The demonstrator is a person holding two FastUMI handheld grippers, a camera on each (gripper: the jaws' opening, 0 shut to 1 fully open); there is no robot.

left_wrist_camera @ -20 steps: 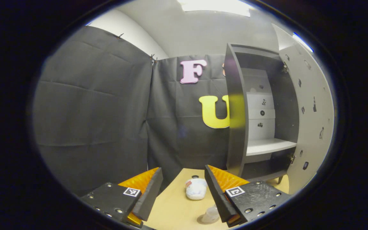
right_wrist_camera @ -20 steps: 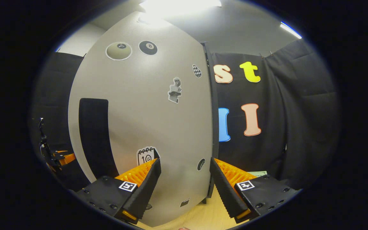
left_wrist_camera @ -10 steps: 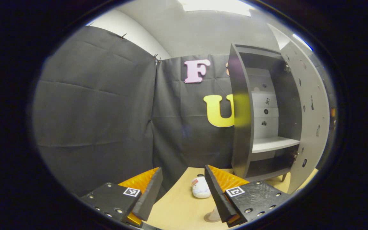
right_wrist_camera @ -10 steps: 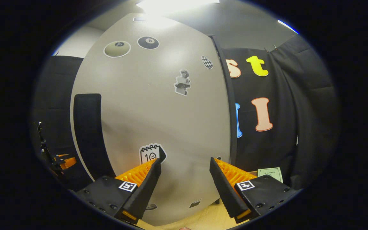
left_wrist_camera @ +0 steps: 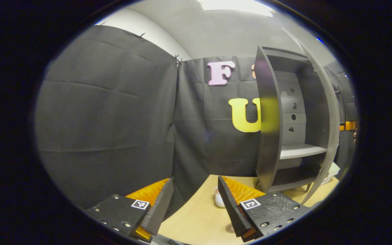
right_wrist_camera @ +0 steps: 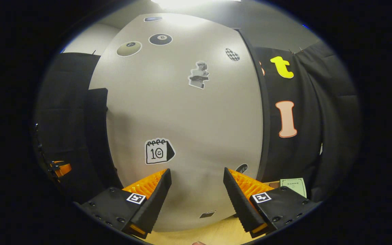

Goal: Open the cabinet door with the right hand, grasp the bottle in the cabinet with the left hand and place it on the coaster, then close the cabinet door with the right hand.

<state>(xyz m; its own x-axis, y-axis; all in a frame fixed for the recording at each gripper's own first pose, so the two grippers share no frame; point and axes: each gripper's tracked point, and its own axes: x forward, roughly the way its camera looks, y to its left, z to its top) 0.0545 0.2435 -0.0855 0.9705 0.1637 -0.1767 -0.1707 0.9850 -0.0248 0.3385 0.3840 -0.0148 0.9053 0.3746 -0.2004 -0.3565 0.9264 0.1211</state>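
Door swing is what changes here: the grey sticker-covered cabinet door (right_wrist_camera: 182,122) now sits squarer and fuller ahead of the right gripper (right_wrist_camera: 196,200) than a second ago, and in the left gripper view we see the same door edge-on (left_wrist_camera: 330,112), narrowing the opening of the dark grey open-fronted cabinet (left_wrist_camera: 267,119). We judge the closing step is under way, not finished, since the white shelf (left_wrist_camera: 301,150) is still exposed.

Right jaws stand wide apart, holding nothing; the door face lies just beyond the tips, contact unclear. Left gripper (left_wrist_camera: 196,204) is likewise spread wide and empty.

The small whitish bottle (left_wrist_camera: 219,200) sits on the light wooden tabletop (left_wrist_camera: 196,214) between the left jaws, mostly hidden behind the right-hand finger. A round shape (left_wrist_camera: 230,228) low beside that finger may be the coaster; we cannot tell, so placement can't be confirmed. The other gripper (right_wrist_camera: 60,168) shows small, left of the right jaws.
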